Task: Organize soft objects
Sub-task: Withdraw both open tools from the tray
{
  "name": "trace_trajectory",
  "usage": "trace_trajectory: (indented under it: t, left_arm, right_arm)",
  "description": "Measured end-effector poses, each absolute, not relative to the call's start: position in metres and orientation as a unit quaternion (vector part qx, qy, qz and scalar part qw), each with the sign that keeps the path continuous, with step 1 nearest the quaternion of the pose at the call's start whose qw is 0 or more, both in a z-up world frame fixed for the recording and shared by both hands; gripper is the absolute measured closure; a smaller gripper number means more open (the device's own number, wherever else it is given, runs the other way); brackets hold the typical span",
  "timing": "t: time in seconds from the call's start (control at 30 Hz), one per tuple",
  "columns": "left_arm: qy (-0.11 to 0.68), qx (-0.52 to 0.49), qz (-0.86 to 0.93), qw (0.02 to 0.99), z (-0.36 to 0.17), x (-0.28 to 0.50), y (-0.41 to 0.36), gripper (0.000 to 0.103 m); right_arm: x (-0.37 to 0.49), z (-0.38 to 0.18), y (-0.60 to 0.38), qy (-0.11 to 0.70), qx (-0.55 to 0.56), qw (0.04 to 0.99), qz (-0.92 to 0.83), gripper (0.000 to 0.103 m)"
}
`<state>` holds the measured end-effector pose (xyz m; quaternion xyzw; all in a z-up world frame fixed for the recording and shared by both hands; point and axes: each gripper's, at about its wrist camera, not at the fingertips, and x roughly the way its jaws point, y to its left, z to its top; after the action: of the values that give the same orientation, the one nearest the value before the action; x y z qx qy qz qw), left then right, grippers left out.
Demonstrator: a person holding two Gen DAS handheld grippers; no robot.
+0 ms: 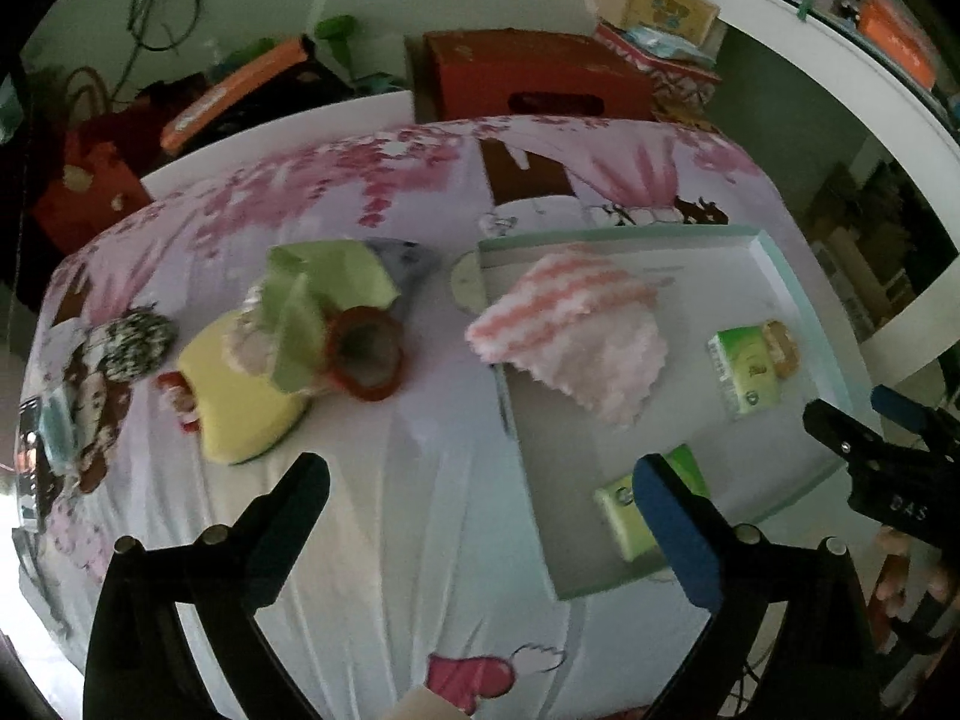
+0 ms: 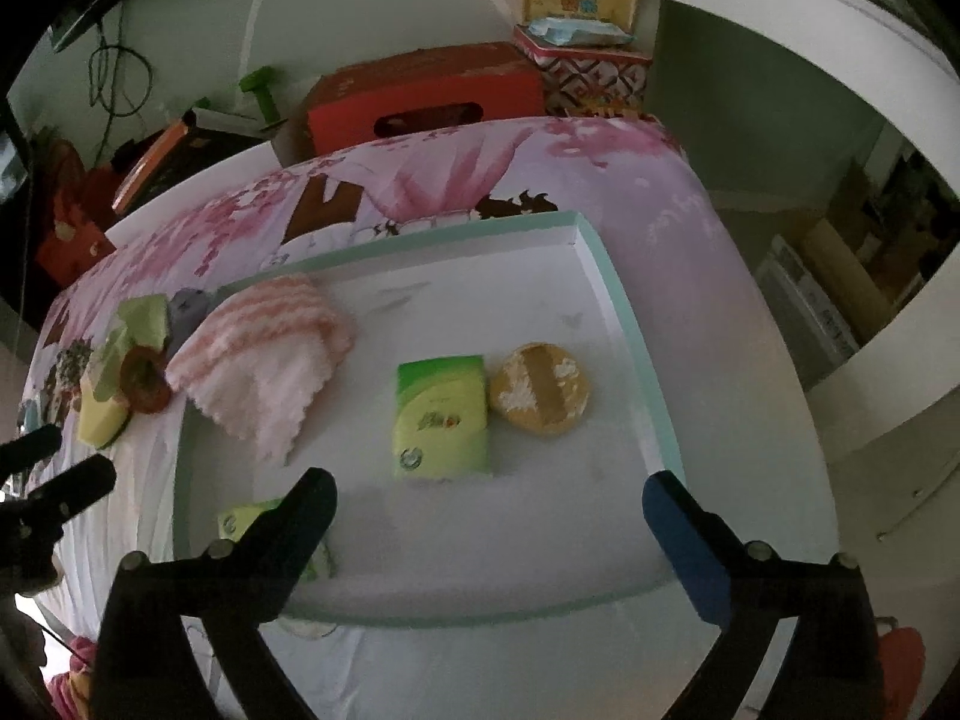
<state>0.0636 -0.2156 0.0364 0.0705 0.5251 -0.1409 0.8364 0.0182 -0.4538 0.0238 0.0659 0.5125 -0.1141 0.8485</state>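
The pink-and-white striped cloth (image 2: pixel 270 366) lay draped over the left rim of the shallow white tray (image 2: pixel 624 324), partly in and partly hanging onto the flowered bedsheet (image 1: pixel 384 540); both claws stood over it empty. The left claw (image 1: pixel 480 480) was spread wide with nothing between its fingers; the right claw (image 2: pixel 489 495) was likewise wide and bare. By my judgement the cloth had just been put down, so one placing was done and the next pick was due.

Inside the tray sat a green tissue pack (image 2: pixel 441 417) touching a round tan puff (image 2: pixel 543 389), with a second green pack (image 1: pixel 654 507) near the tray's front-left corner; its print was too blurred to read. Left of the tray, on the sheet, waited a heap: a yellow sponge (image 1: pixel 240 414), a light green cloth (image 1: pixel 324 294), a red ring-shaped thing (image 1: pixel 366 354) and a speckled dark pouf (image 1: pixel 135 339). The next move would call for the left claw to reach that heap and close on one piece; the cloth's overhang might want tucking in. The only legible writing was "DAS" on the right claw's body as seen from the left wrist.
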Motion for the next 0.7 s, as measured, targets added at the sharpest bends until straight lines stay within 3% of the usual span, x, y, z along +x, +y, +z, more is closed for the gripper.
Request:
trace_trajectory:
  t: [0.7]
  left_arm:
    - [0.503, 0.044, -0.088, 0.859, 0.072, 0.023, -0.105, 0.002]
  right_arm:
    - [-0.015, 0.068, -0.352, 0.497, 0.032, 0.863, -0.081, 0.0]
